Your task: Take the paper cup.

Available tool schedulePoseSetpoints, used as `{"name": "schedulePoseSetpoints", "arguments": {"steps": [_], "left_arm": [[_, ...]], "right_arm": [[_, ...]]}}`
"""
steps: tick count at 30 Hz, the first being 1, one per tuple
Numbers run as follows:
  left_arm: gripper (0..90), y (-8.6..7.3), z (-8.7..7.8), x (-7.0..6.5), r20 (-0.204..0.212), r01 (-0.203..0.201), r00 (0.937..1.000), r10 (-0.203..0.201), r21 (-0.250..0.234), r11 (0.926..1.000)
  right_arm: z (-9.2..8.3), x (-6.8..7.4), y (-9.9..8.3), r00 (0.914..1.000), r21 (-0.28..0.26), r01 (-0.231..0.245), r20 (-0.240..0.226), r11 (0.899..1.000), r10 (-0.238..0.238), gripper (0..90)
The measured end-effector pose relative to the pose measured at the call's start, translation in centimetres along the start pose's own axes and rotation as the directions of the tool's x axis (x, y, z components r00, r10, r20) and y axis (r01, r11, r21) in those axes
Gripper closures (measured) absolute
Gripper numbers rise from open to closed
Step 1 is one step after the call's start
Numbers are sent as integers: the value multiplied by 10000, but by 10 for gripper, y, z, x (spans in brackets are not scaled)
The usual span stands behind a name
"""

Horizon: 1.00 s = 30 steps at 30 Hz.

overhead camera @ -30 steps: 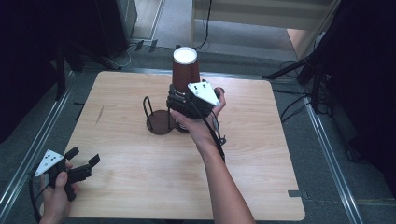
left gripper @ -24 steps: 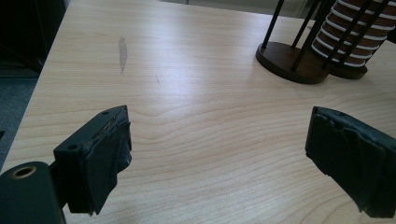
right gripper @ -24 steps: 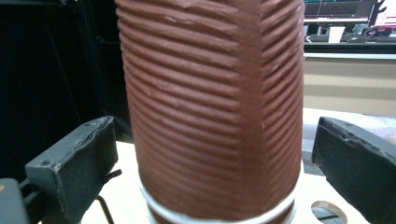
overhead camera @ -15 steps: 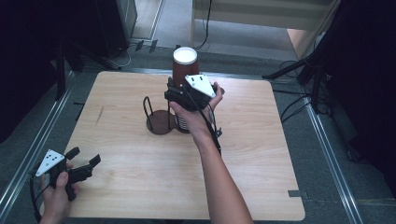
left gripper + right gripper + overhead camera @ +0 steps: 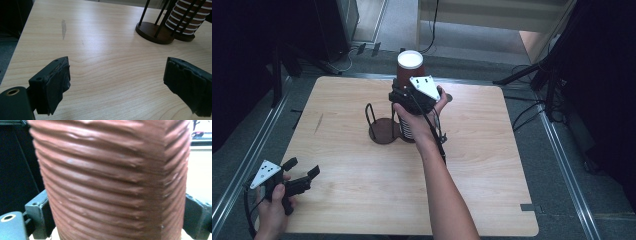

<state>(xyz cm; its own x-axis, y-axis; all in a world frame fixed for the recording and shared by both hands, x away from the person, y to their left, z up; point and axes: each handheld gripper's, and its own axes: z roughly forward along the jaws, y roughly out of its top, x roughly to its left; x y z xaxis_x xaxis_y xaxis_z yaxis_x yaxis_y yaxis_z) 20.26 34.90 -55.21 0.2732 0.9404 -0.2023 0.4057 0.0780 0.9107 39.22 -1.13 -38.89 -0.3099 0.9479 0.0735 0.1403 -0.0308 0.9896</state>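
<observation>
A tall stack of ribbed brown paper cups [image 5: 406, 127] stands at the middle of the wooden table [image 5: 492, 150], its top cup [image 5: 408, 67] showing a white inside. My right gripper [image 5: 399, 94] reaches in from the near side at the top of the stack. Its jaws have just been closing, and in the right gripper view both pads touch the sides of the brown cup [image 5: 112, 177] that sits between them in my right gripper [image 5: 117, 218]. My left gripper [image 5: 303, 167] rests near the front left corner, open and holding nothing, as the left gripper view [image 5: 117, 80] confirms.
A dark wire cup rack with a round base [image 5: 383, 131] stands just left of the stack, touching or nearly touching it; the rack [image 5: 153, 30] and stack [image 5: 186, 17] lie ahead of the left gripper. Dark stands and cables surround the table.
The right hand has shifted a little left and toward the stack, and its jaws now hug the top cup. The left hand has stayed put.
</observation>
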Motion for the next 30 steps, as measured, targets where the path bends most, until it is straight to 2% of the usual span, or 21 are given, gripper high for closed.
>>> {"name": "schedulePoseSetpoints", "arguments": {"steps": [6, 11, 14, 24, 30], "left_arm": [[76, 0, 1, 0, 14, -47, 10000, 47, 30, 10000], [76, 0, 0, 0, 50, -52, 10000, 51, 18, 10000], [141, 0, 0, 0, -41, 16, 10000, -17, -23, 10000], [137, 0, 0, 1, -43, 107, 9999, -107, -61, 9999], [137, 0, 0, 1, -65, 105, 9999, -105, -29, 9999]], "right_arm": [[-1, 1, 2, 9997, -67, 241, 104, 9997, -241, 89], [-2, 2, 2, 9998, -87, 162, 150, 9998, -161, 90], [-3, 4, 5, 9989, -189, 403, 253, 9990, -399, 99], [-7, 6, 16, 9973, -553, 671, 321, 9962, -654, 111], [-7, 8, 23, 9960, -534, 823, 387, 9952, -803, 114]]}}
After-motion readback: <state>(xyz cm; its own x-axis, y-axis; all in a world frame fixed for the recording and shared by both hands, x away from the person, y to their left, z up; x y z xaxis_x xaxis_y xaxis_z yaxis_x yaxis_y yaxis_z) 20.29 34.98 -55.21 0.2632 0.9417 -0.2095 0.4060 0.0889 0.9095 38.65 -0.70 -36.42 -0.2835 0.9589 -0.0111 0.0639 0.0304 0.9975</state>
